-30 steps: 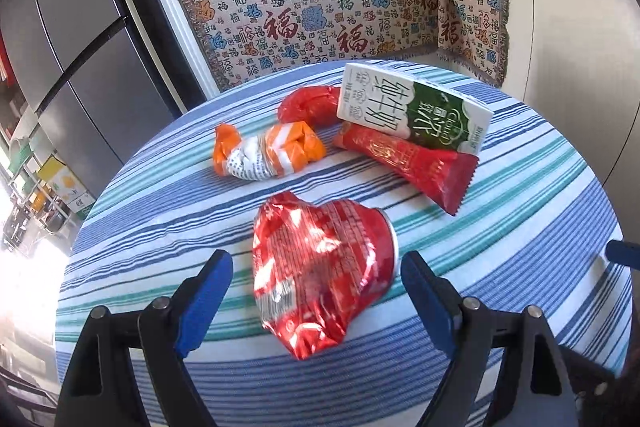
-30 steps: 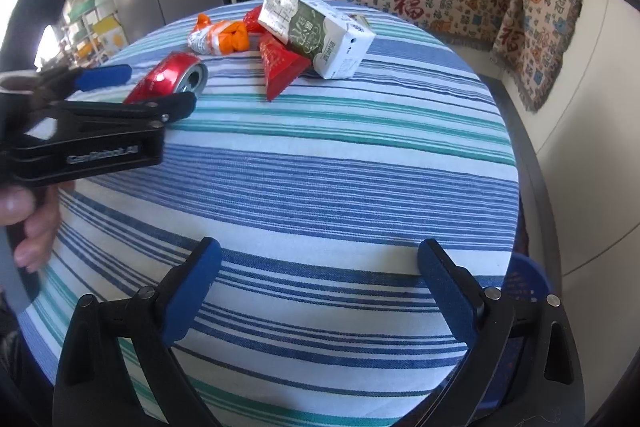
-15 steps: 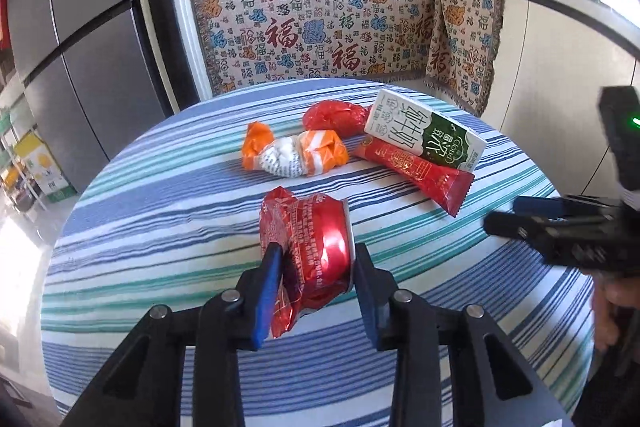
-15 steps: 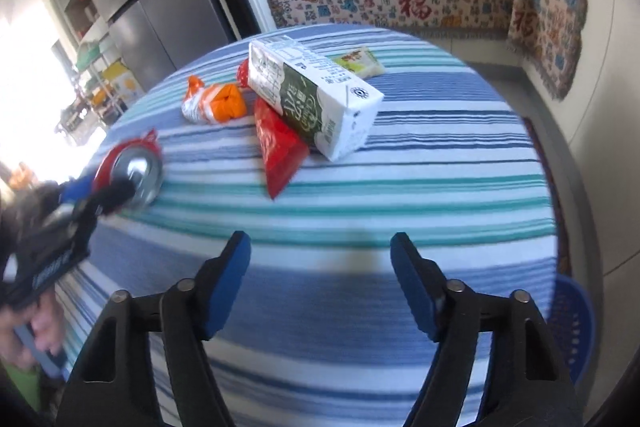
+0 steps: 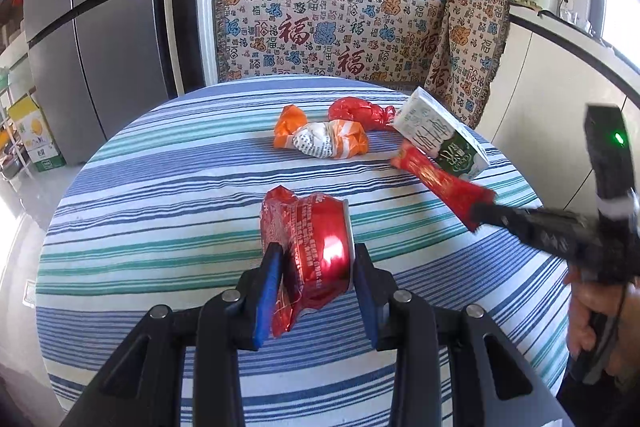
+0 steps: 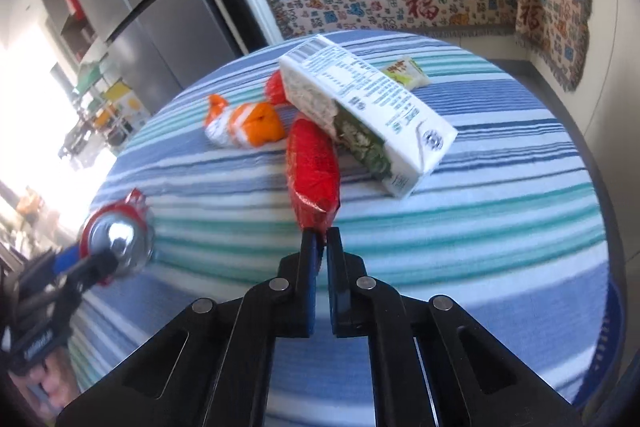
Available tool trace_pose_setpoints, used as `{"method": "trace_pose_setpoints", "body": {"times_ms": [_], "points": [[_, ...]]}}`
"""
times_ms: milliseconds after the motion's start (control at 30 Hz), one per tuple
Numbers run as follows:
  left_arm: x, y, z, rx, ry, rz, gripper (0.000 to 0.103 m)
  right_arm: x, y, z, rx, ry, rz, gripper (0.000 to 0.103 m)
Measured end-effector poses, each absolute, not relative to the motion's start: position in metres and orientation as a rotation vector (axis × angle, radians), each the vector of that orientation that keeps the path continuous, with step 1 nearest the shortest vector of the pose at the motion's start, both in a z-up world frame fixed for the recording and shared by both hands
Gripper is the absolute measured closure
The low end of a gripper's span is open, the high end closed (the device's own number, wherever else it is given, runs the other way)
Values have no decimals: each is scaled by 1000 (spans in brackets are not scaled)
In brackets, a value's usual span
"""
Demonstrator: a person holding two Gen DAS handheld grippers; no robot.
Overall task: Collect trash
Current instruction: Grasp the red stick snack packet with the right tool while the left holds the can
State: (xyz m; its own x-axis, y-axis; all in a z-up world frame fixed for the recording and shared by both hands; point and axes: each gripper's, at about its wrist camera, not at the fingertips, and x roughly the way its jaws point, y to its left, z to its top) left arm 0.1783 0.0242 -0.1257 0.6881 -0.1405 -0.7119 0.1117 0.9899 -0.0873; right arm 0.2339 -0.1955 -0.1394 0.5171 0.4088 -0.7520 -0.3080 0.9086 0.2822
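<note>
- The left tool [image 5: 314,269] is clamped on the crushed red can [image 5: 306,251], one blue pad on each flank. The can sits near the front middle of the striped tabletop [image 5: 160,211]; I cannot tell whether it is lifted or resting on the cloth.
- That can looks light and already dented. The thin metal should give further under pressure, and its glossy skin could slip, so I'd judge a hold across the squashed middle safest.
- The right tool [image 6: 322,247] is pinched nearly shut on the near crimped end of the red wrapper [image 6: 314,169]. The far end of the wrapper is tucked under the milk carton [image 6: 368,107].
- The wrapper looks like soft, crinkly foil of very little weight. The flat sealed edge is the sensible place to nip it, though pulling may drag or tip the carton leaning on it.
- The carton seems stiff and boxy, probably empty, and would need wide jaws across its narrow sides.
- Behind lie an orange-and-white wrapper [image 5: 322,139], a red crumpled bag [image 5: 358,113] and a small yellow-green packet [image 6: 404,73], all limp and light by the look of them.
- No bin is clearly shown; a blue rim at the lower right edge of the right view might be one, but it is cut off.
- How much of the red wrapper is trapped beneath the carton is hidden.
</note>
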Motion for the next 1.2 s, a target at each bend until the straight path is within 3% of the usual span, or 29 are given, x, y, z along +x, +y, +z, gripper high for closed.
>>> {"method": "trace_pose_setpoints", "body": {"times_ms": [267, 333, 367, 400, 433, 767, 833, 867, 967, 1200], "points": [[166, 35, -124, -66, 802, -153, 68, 174, -195, -134, 21, 987, 485, 95], [165, 36, -123, -69, 804, -155, 68, 175, -198, -127, 26, 993, 491, 82], [165, 36, -123, -69, 804, -156, 68, 177, -200, -124, 34, 997, 499, 59], [164, 37, -123, -69, 804, -156, 68, 178, -201, -119, 36, 990, 499, 48], [164, 37, -123, -70, 805, -157, 68, 182, -201, -116, 26, 983, 494, 48], [160, 38, -122, -63, 813, -170, 68, 241, -161, -133, -85, 1087, 446, 50], [158, 41, -121, -76, 816, -175, 68, 247, -156, -140, -116, 1115, 415, 69], [158, 43, -120, -83, 817, -177, 68, 248, -154, -144, -127, 1134, 410, 89], [154, 43, -118, -94, 812, -186, 68, 236, -155, -136, -137, 1116, 422, 94], [148, 20, -111, -74, 804, -245, 68, 193, -174, -109, -57, 1062, 503, 94]]}}
